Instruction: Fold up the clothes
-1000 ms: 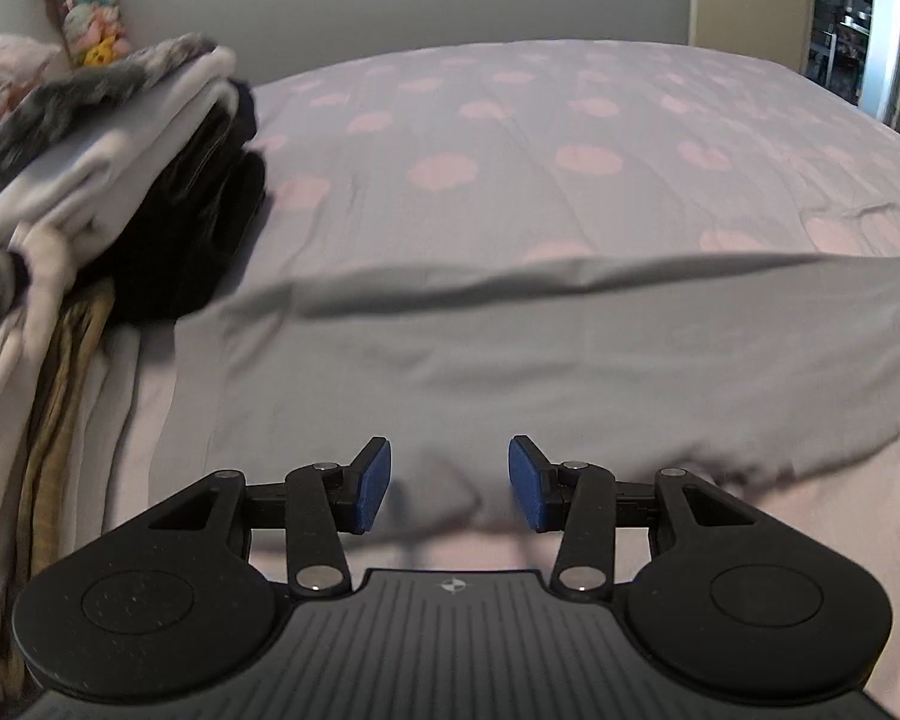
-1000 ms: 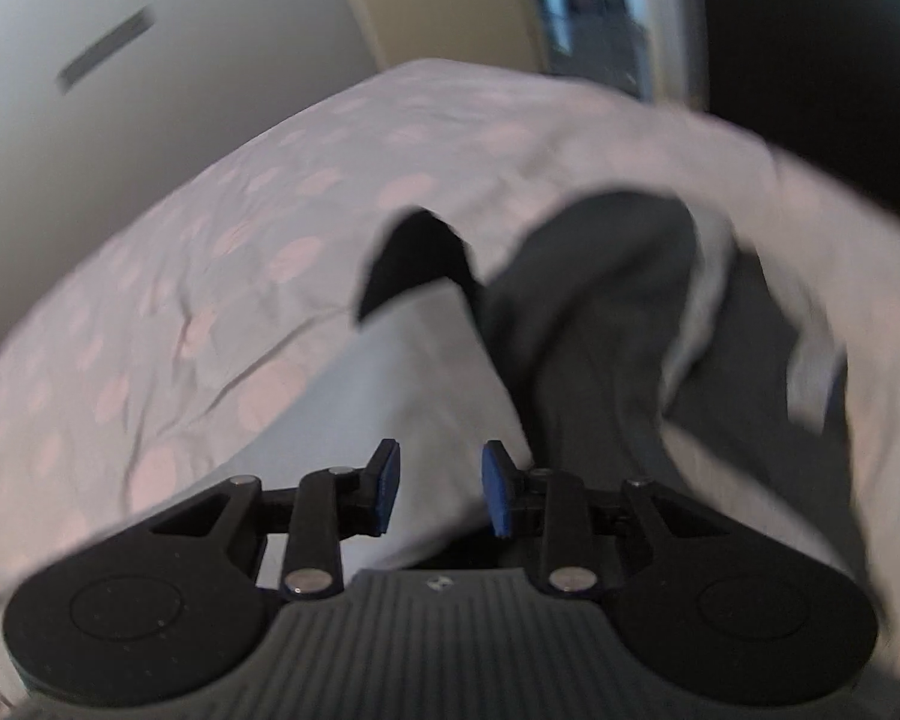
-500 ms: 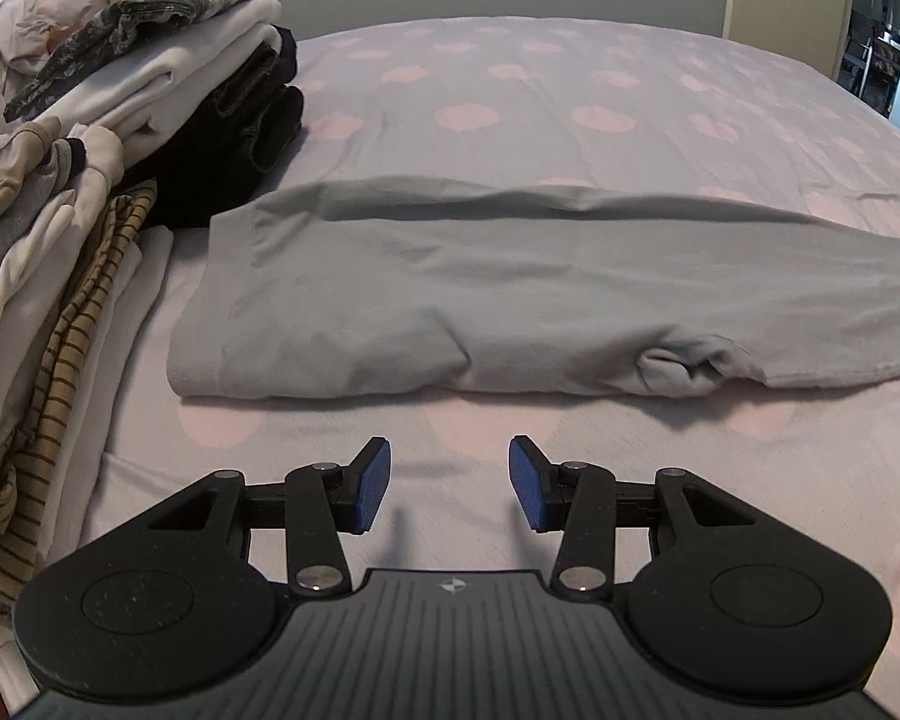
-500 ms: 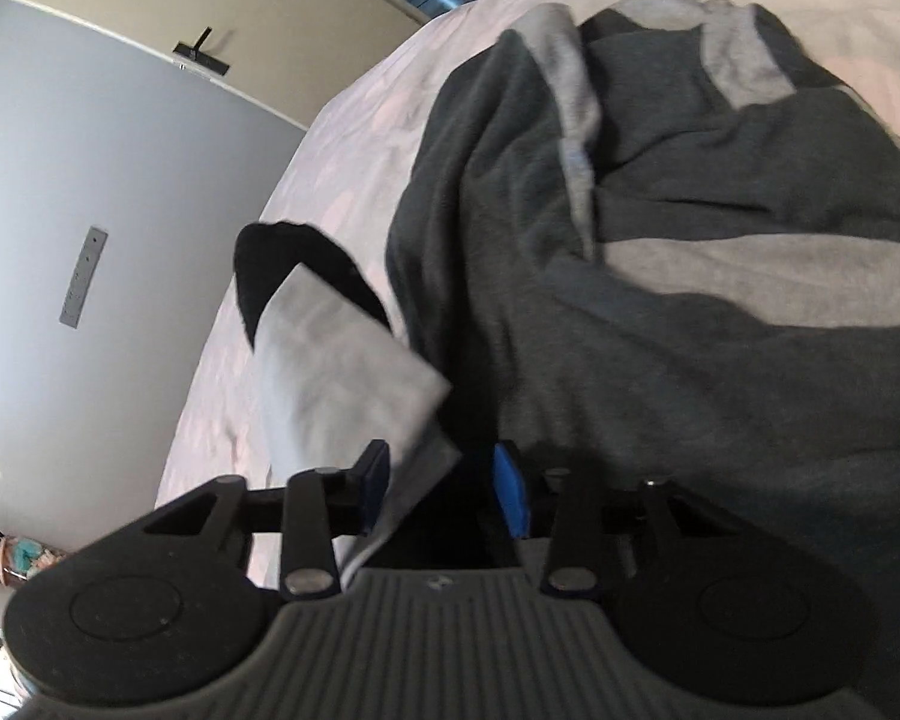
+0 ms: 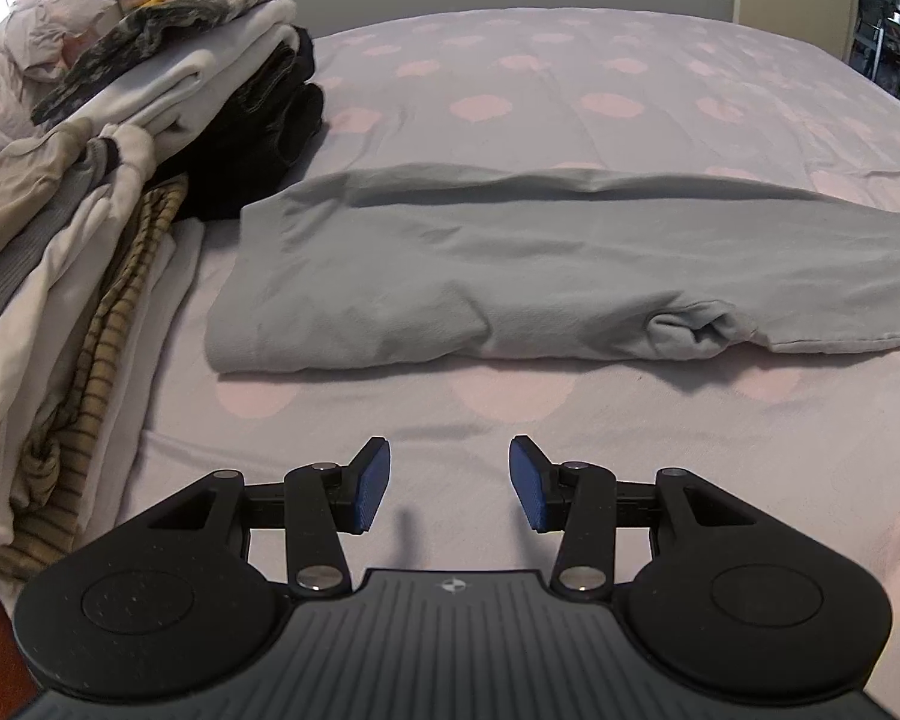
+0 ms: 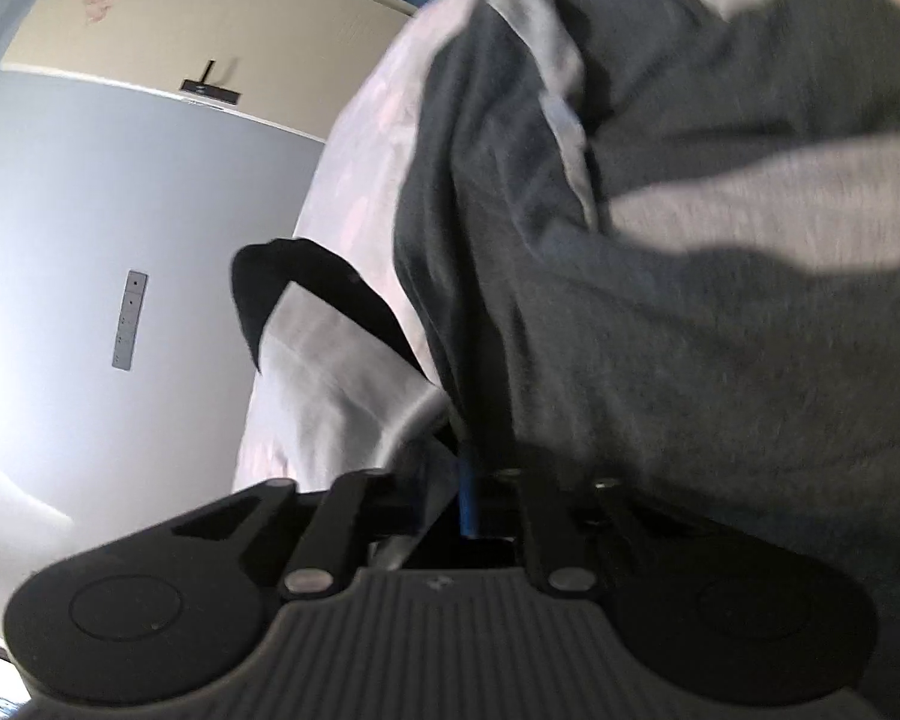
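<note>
Polka-dot bedspread point(image 5: 510, 90) as work surface; stack of folded clothes point(image 5: 120, 138) at its left edge. Pale grey garment point(image 5: 510, 276) lies lengthwise beside stack, half folded, bunched lump along near hem. Left gripper point(image 5: 448, 489) hovers short of near hem, jaws wide apart, empty. Right gripper point(image 6: 468, 498) jaws together, seemingly clamped on light cloth point(image 6: 336, 384) at far end from stack; view blurred. Dark grey garment point(image 6: 660, 330) beside it. Judgement: garment light, limp, will sag and drag; best taken at corners by stack-side edge.

Home bedroom: bed point(image 5: 570, 90) under pink-spotted duvet, stacked clothes point(image 5: 90, 192) alongside, plain wall point(image 6: 90, 300), open doorway point(image 5: 888, 18) beyond.
</note>
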The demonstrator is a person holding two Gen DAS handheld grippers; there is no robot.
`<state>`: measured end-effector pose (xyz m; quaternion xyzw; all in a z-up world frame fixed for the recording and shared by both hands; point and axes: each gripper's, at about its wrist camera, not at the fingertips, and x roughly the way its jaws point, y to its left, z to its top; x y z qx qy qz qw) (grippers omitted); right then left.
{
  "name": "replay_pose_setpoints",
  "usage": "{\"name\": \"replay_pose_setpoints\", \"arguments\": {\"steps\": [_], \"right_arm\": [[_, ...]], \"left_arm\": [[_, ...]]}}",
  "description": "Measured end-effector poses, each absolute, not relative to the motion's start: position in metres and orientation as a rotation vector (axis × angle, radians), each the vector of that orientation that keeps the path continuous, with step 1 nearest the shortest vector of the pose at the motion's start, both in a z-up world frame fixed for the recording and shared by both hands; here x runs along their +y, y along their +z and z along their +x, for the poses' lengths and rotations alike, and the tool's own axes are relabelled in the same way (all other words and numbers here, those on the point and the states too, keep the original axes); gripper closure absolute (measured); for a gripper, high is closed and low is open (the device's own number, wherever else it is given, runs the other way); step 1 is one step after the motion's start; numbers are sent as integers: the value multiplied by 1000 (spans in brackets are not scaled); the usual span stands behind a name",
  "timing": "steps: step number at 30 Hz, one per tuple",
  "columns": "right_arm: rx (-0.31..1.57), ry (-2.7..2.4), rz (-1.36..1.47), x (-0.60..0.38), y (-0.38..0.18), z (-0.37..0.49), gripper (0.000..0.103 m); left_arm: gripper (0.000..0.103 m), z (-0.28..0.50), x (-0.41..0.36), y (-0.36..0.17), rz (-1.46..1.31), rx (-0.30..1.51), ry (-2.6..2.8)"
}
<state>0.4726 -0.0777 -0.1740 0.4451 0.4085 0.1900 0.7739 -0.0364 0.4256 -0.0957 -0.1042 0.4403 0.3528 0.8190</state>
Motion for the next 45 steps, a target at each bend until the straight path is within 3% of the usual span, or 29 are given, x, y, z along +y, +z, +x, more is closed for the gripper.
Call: {"name": "replay_pose_setpoints", "arguments": {"steps": [8, 11, 12, 14, 25, 27, 29, 38, 45], "right_arm": [[813, 358, 854, -100, -139, 470, 103], [913, 416, 925, -104, -155, 471, 94], [937, 432, 940, -102, -160, 470, 82], [967, 438, 937, -97, -169, 466, 73], [942, 465, 1120, -82, -191, 472, 73], [916, 461, 1075, -80, -185, 469, 91], [885, 457, 1013, -79, -177, 466, 94], [680, 399, 824, -98, -108, 456, 96], [810, 366, 788, -98, -138, 467, 94]], "left_arm": [[51, -41, 420, -92, -225, 923, 746], [51, -40, 419, -92, -232, 921, 745], [51, -39, 419, -91, -232, 922, 745], [51, -39, 418, -91, -230, 925, 748], [50, -39, 421, -95, -239, 940, 772], [50, -38, 421, -96, -251, 940, 773], [50, -38, 420, -96, -245, 939, 769], [50, -37, 415, -94, -243, 928, 762], [50, -41, 414, -97, -254, 941, 764]]}}
